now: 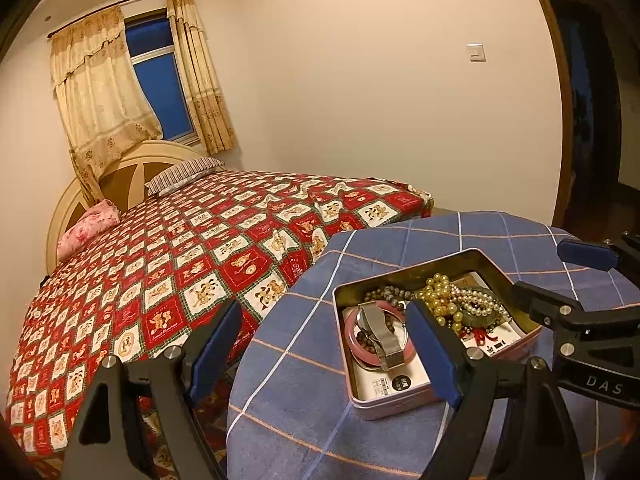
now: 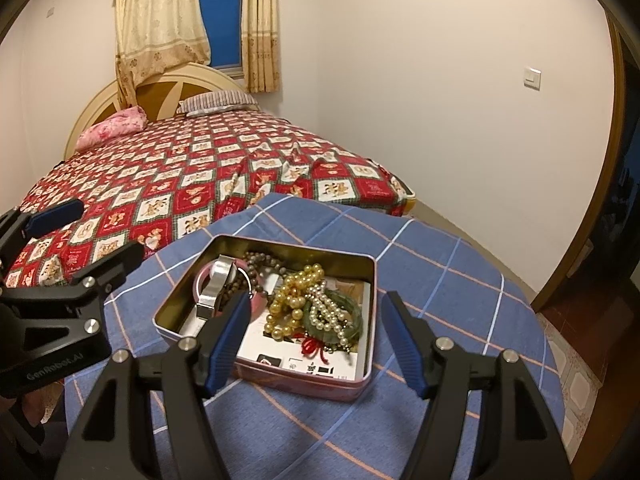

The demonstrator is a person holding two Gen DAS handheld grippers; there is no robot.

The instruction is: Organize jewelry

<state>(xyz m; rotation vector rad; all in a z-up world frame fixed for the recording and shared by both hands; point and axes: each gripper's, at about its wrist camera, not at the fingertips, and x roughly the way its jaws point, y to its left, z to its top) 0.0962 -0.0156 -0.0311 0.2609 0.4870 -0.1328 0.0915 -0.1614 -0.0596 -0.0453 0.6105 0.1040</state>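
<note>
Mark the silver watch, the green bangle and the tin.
silver watch [image 2: 218,286]: right wrist view, on its metal band.
green bangle [image 2: 320,330]: right wrist view, on its near rim.
tin [image 1: 394,402]: left wrist view, on its near pink wall.

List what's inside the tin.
The tin holds a watch, pink bangle, dark beads, gold pearls, white pearls, green bangle. Printed paper underneath is mostly covered.

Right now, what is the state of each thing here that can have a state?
Tin box: open, no lid on it, holds the jewelry.
Left gripper: open, holds nothing.
Right gripper: open, holds nothing.
Curtains: drawn partly aside.
Pearl necklaces: piled together, tangled.
</note>
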